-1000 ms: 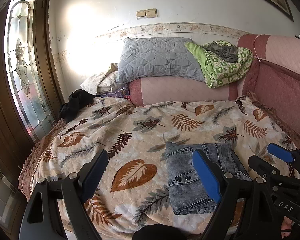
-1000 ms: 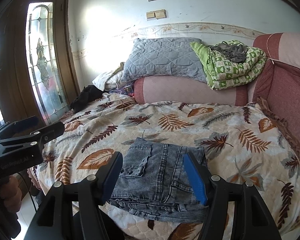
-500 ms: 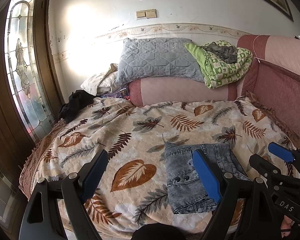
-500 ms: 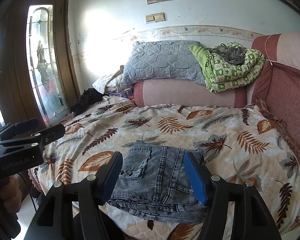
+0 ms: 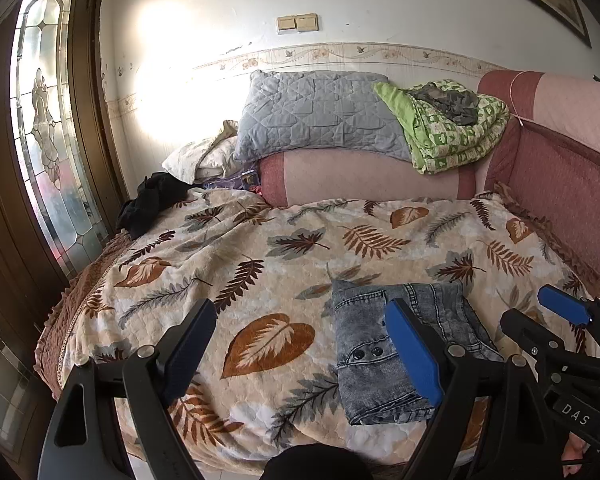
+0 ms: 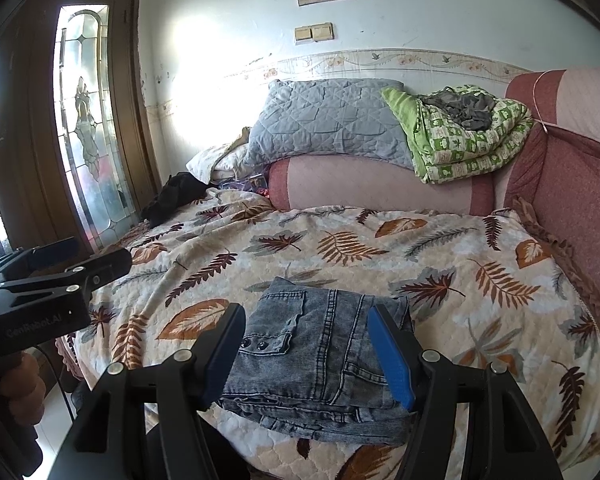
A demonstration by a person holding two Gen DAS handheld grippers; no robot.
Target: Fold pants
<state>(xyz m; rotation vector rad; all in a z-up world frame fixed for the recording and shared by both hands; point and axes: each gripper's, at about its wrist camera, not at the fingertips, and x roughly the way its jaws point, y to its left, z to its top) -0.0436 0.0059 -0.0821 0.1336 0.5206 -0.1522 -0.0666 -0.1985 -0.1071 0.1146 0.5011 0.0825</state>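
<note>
The grey denim pants (image 5: 380, 344) lie folded into a compact stack near the front edge of the leaf-patterned bed cover (image 5: 260, 264); they also show in the right wrist view (image 6: 320, 352). My left gripper (image 5: 300, 344) is open and empty, held above the bed's front edge, left of the pants. My right gripper (image 6: 308, 348) is open and empty, held back in front of the stack, apart from it. The right gripper also shows at the right of the left wrist view (image 5: 564, 320), and the left gripper at the left of the right wrist view (image 6: 60, 264).
A grey pillow (image 5: 320, 116) and a green blanket (image 5: 452, 132) rest on a pink bolster (image 5: 372, 176) at the back. Black clothing (image 5: 152, 200) lies at the bed's far left. A stained-glass door (image 5: 48, 136) stands left; a red sofa back (image 5: 560, 184) runs right.
Both grippers have drifted slightly back and up from the bed. The folded pants have not moved.
</note>
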